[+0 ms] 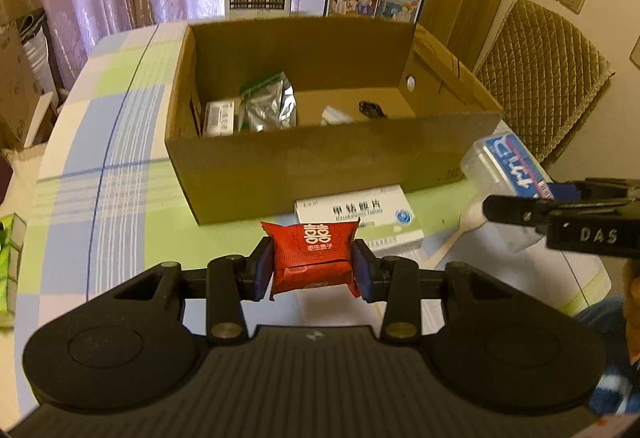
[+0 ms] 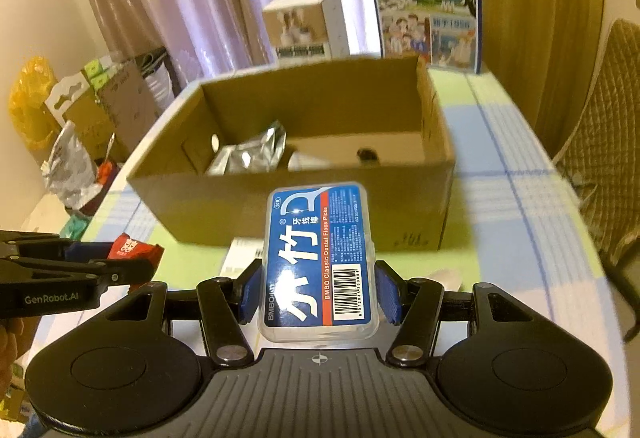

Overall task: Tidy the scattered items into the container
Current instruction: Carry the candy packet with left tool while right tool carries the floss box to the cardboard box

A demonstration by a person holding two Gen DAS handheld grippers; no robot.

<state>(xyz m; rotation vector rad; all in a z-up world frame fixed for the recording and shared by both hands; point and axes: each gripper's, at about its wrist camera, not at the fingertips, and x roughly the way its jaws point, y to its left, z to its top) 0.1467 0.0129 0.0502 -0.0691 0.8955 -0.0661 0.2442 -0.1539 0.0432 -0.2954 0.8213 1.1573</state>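
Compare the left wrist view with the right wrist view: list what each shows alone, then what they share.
Only the left wrist view: the left tongs shut on the red candy packet, with a full view of the white medicine box and the white spoon.
Only the right wrist view: the floss pick case label read in full, and the yellow bag.
Both: the cardboard box holding a silver pouch.
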